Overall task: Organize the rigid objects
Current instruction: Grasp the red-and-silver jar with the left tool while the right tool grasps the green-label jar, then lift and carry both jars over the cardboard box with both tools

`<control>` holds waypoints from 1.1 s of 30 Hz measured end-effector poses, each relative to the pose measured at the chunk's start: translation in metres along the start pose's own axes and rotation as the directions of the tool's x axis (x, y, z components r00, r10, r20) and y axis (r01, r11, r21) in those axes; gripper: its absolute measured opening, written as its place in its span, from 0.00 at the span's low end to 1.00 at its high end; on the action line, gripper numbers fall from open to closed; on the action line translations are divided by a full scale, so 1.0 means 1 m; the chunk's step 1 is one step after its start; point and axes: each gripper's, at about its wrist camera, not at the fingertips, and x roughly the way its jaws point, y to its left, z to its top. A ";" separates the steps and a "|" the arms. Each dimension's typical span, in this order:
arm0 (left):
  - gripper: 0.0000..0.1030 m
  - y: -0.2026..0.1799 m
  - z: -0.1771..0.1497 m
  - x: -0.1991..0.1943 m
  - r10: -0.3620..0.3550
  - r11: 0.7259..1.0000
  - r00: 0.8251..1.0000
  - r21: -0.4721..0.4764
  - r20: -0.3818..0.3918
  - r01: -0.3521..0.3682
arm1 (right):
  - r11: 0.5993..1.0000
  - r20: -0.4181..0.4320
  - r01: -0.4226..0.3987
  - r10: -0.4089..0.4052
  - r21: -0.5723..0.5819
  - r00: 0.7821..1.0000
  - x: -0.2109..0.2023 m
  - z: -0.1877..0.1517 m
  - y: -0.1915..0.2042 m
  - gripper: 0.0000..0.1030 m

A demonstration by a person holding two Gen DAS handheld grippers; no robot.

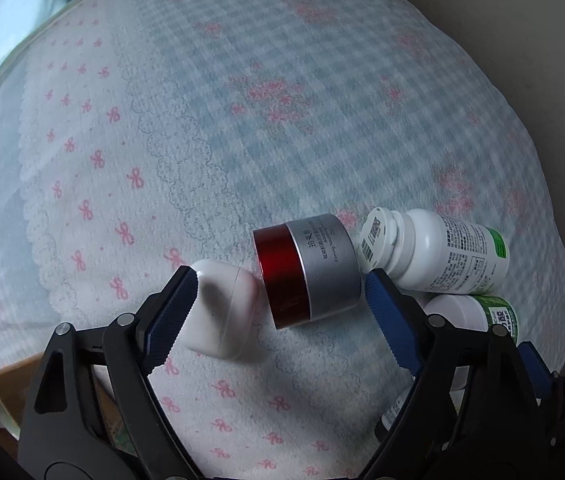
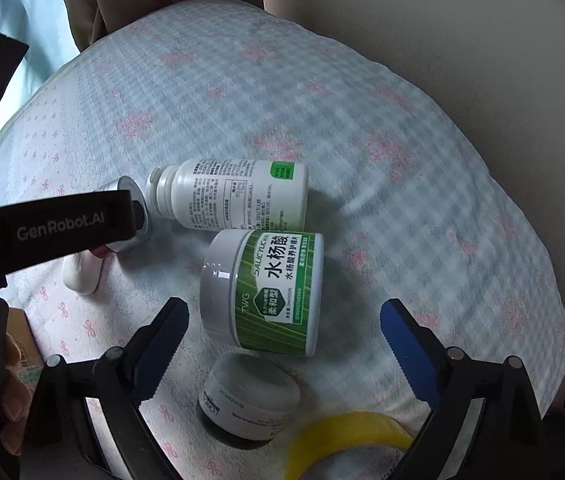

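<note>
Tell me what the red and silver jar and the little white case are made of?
The red and silver jar looks like brushed metal or metallic-coated plastic, with a glossy red part that shines. The little white case looks like smooth, hard plastic, faintly shiny.

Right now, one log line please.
left claw open | silver-red jar between fingers | right claw open | green jar ungrasped

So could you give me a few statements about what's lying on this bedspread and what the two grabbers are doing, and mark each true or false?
1. The left gripper is open. True.
2. The red and silver jar stands upright. False: it lies on its side.
3. The white pill bottle has its cap on. False: its neck is open.
4. The green-label jar lies beyond the right gripper. True.
5. The right gripper holds the yellow tape roll. False: it holds nothing.
</note>
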 end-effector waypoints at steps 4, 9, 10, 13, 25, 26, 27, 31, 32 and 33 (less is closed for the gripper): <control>0.70 -0.005 0.003 0.009 0.022 1.000 1.000 0.002 0.013 -0.022 | 1.000 0.014 0.011 -0.011 -0.012 1.000 0.012 0.002 0.010 0.86; 0.63 -0.010 0.008 0.018 0.056 0.998 0.998 0.006 0.023 -0.056 | 0.999 -0.026 0.006 -0.004 0.047 1.000 0.030 0.007 0.012 0.71; 0.57 -0.013 0.009 0.020 0.055 0.998 0.998 0.017 0.023 -0.056 | 0.998 -0.033 0.008 -0.006 0.059 0.999 0.032 0.007 0.011 0.67; 0.43 -0.029 0.014 0.029 0.066 0.996 0.998 0.055 -0.012 -0.065 | 0.997 -0.052 0.014 -0.010 0.082 0.999 0.039 0.009 0.007 0.53; 0.37 -0.025 0.018 0.025 0.047 0.998 0.999 0.042 -0.014 -0.047 | 0.994 -0.079 -0.009 0.018 0.106 0.997 0.042 0.017 -0.001 0.51; 0.37 -0.024 0.017 0.023 0.040 0.998 0.999 0.042 -0.015 -0.040 | 0.994 -0.079 -0.008 0.016 0.107 0.997 0.041 0.016 -0.003 0.51; 0.37 -0.023 0.017 0.020 0.034 0.999 0.999 0.043 -0.016 -0.034 | 0.994 -0.077 -0.007 0.016 0.110 0.997 0.039 0.016 -0.005 0.51; 0.37 -0.025 0.014 0.005 0.027 0.998 1.000 0.049 -0.005 -0.027 | 0.992 -0.069 -0.013 0.022 0.129 0.997 0.031 0.016 -0.013 0.51; 0.37 -0.025 0.013 0.001 0.024 0.998 1.000 0.052 -0.002 -0.024 | 0.991 -0.066 -0.017 0.026 0.135 0.997 0.028 0.016 -0.015 0.51; 0.37 -0.025 0.011 -0.004 0.025 0.998 1.000 0.054 0.000 -0.025 | 0.990 -0.063 -0.020 0.030 0.141 0.998 0.025 0.017 -0.017 0.51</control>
